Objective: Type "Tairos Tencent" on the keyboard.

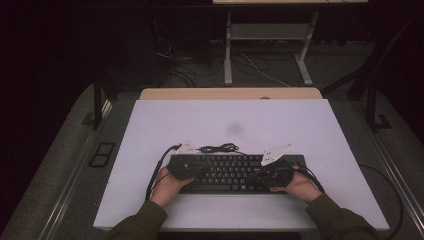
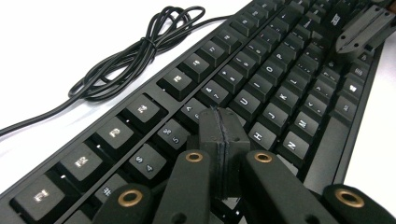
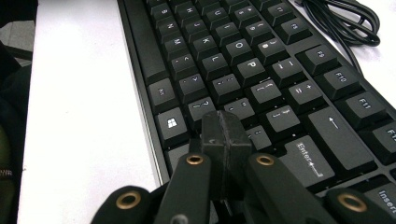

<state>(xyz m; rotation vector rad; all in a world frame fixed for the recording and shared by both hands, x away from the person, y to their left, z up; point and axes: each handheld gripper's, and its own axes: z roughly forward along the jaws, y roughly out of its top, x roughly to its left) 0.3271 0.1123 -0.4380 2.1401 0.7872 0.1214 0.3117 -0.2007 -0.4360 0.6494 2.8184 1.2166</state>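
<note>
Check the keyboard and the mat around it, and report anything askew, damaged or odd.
Nothing stands out. The keyboard lies square on the mat, with no gaps in its keys where they show, and its cable is bundled behind it. Both shut grippers, left and right, hover over the keys.

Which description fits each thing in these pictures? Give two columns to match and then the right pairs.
Things:
1. keyboard
2. coiled cable
3. left gripper
4. right gripper

Descriptions:
A. shut, tips over the letter keys left of the middle
B. lies on the white table, behind the function row
C. shut, tips near the Enter key
D. black, lies across the table before the person

Pairs: 1-D, 2-B, 3-A, 4-C
</note>
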